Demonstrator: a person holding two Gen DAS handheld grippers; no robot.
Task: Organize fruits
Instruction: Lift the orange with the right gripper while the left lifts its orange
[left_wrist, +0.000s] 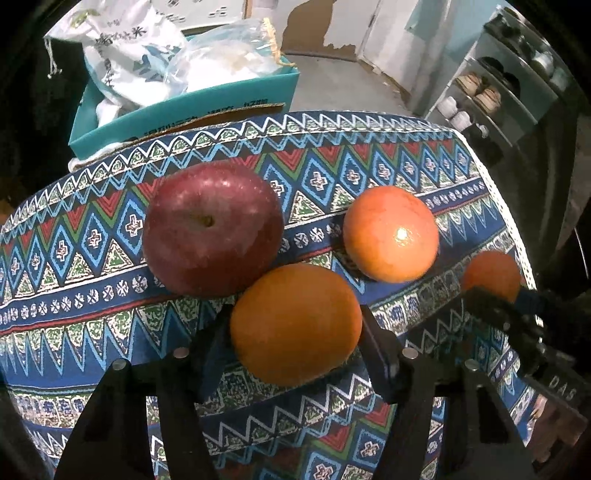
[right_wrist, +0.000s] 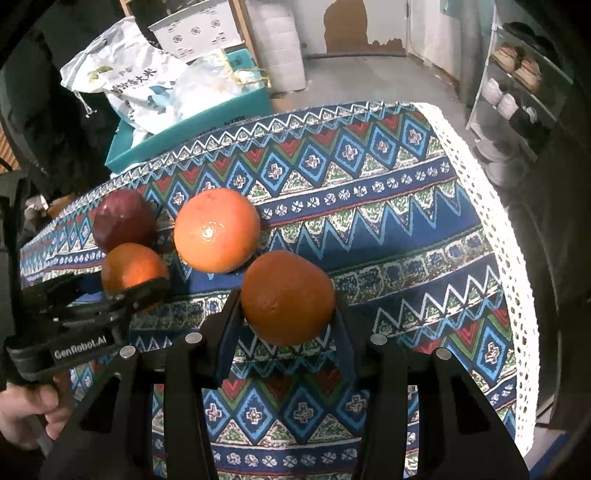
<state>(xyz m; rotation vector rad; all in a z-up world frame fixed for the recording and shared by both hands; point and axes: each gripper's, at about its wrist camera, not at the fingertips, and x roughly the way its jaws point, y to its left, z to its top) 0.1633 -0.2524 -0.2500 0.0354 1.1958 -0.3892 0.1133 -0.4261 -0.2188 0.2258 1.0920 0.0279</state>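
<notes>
Halfway-ish I'd guess: left gripper (left_wrist: 295, 332) jaws clamped on one orange (left_wrist: 295, 323), right gripper (right_wrist: 288, 314) clamped on another orange (right_wrist: 289, 297). Apple (left_wrist: 212, 227) and third orange (left_wrist: 391, 232) sit loose on the counter (left_wrist: 369, 155).

On your desk (left_wrist: 424, 155), the apple (left_wrist: 212, 227) sits behind the near orange (left_wrist: 295, 323); another orange (left_wrist: 391, 232) lies right of both.
</notes>
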